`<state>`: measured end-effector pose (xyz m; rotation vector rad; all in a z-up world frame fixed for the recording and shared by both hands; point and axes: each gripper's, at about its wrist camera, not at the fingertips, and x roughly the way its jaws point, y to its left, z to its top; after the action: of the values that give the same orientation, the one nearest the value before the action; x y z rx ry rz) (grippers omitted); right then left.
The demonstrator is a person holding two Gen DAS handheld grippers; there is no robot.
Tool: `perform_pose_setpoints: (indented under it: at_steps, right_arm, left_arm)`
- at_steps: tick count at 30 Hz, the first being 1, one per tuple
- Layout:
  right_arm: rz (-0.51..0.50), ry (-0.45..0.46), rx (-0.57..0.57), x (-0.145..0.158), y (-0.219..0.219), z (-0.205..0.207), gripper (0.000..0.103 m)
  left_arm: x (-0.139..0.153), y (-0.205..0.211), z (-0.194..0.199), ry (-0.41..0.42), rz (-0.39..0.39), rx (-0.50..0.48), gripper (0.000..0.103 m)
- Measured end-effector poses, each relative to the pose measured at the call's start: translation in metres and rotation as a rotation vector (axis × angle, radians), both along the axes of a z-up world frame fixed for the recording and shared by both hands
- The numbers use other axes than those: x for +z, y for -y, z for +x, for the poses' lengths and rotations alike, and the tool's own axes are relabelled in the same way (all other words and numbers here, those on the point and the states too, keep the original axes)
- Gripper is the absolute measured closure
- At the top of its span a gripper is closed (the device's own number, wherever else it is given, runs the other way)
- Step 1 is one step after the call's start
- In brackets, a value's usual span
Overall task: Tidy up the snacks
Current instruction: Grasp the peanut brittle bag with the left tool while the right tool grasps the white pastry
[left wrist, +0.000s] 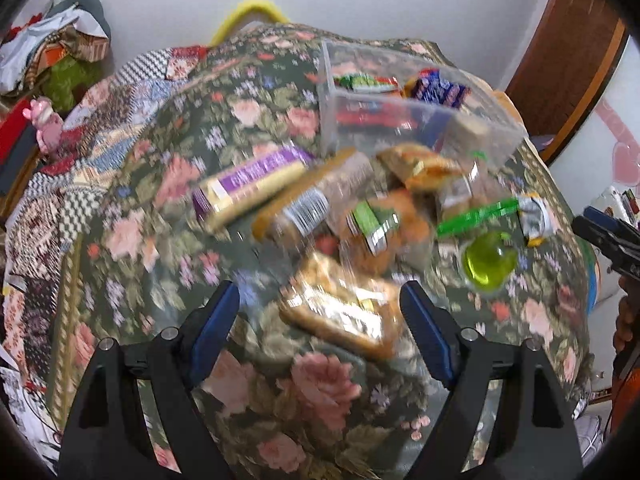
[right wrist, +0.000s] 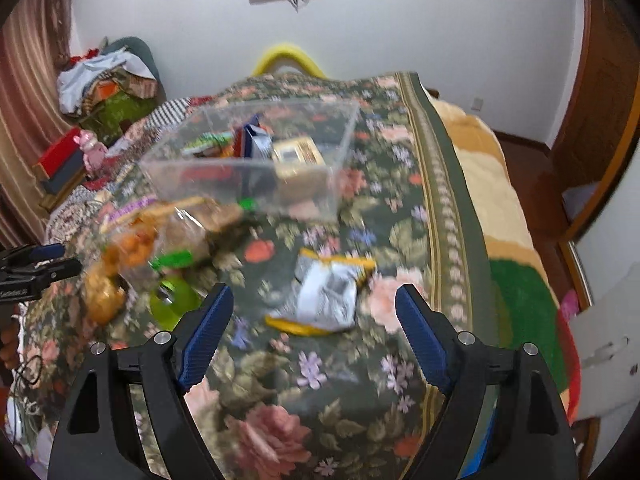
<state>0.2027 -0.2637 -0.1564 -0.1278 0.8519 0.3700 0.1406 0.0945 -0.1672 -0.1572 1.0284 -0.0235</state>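
Right wrist view, silver snack packet [right wrist: 326, 294] between spread tool [right wrist: 314, 296] tips

Floral bedspread [right wrist: 328, 420]; pink figurine [right wrist: 91, 152] beside red box [right wrist: 60, 154]; clothes pile [right wrist: 108, 76].

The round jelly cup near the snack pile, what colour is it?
Bright green jelly cup, clearest in the left wrist view.

Snack packets [left wrist: 320, 208] blurred, labels unreadable; clear bin [right wrist: 248, 160] contents partly hidden
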Motion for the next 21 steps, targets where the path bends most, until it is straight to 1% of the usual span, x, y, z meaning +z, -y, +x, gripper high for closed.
perform_pose_setpoints:
  at_steps: [6, 9, 12, 16, 18, 21]
  right_arm:
    - [0.006, -0.047, -0.025, -0.017, 0.007, 0.007, 0.022]
    - [0.021, -0.076, -0.034, -0.023, 0.008, 0.013, 0.022]
    - [0.035, -0.098, -0.038, -0.029, 0.007, 0.018, 0.022]
    - [0.021, -0.105, -0.038, -0.035, 0.005, 0.02, 0.022]
    - [0.021, -0.107, -0.041, -0.038, 0.004, 0.023, 0.022]
    - [0.023, -0.118, -0.038, -0.042, 0.001, 0.028, 0.023]
  left_arm:
    - [-0.022, 0.011, 0.002, -0.052, -0.008, -0.027, 0.02]
    - [-0.031, 0.011, 0.009, -0.066, -0.053, -0.019, 0.019]
    - [-0.036, 0.011, 0.015, -0.066, -0.071, -0.011, 0.015]
    - [-0.043, 0.011, 0.023, -0.075, -0.092, -0.01, 0.015]
    - [-0.045, 0.013, 0.025, -0.071, -0.086, -0.011, 0.015]
    - [-0.049, 0.02, 0.029, -0.065, -0.035, -0.034, 0.015]
